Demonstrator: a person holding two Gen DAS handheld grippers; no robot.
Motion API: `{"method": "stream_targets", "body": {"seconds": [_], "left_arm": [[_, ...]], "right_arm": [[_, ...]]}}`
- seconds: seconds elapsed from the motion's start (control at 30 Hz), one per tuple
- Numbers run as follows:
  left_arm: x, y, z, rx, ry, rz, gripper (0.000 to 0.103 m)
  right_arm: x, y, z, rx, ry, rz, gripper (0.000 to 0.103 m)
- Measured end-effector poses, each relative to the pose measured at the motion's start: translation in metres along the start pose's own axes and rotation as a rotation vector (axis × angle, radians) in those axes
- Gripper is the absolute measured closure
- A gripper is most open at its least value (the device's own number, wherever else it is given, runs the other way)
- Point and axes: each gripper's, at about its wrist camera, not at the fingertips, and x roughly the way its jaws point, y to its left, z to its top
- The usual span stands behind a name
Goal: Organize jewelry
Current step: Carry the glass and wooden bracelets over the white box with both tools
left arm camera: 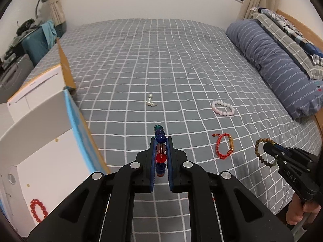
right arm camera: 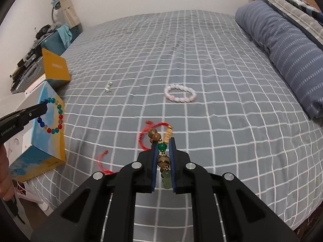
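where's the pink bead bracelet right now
The pink bead bracelet lies flat on the checked bedspread, right of the pearl earrings, beyond the red cord bracelet, near the striped pillow.

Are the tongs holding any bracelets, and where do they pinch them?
Yes, both. The left tongs pinch the colorful glass-bead bracelet across its beads on one side. The right tongs pinch the wooden-bead bracelet at its green bead.

A bed (left arm camera: 161, 60) with a grey checked cover carries a pearl piece (left arm camera: 150, 101) mid-bed, a pink bead bracelet (left arm camera: 223, 108) right, a red cord bracelet (left arm camera: 223, 145) nearer, and a striped pillow (left arm camera: 278, 64) far right.
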Motion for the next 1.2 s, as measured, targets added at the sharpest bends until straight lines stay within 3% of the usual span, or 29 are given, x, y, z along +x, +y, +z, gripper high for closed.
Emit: {"method": "stream_targets", "body": {"seconds": [0.27, 0.57, 1.2], "left_arm": [[-0.028, 0.030, -0.002, -0.034, -0.030, 0.030, 0.094], [-0.059, 0.084, -0.010, -0.152, -0.073, 0.089, 0.094], [-0.107, 0.224, -0.069, -0.378, -0.083, 0.271, 0.094]], "right_arm": [[-0.001, 0.047, 0.018, -0.067, -0.013, 0.044, 0.093], [-0.006, 0.111, 0.038, -0.148, -0.039, 0.103, 0.093], [-0.002, 0.301, 0.035, -0.366, -0.050, 0.258, 0.093]]}}
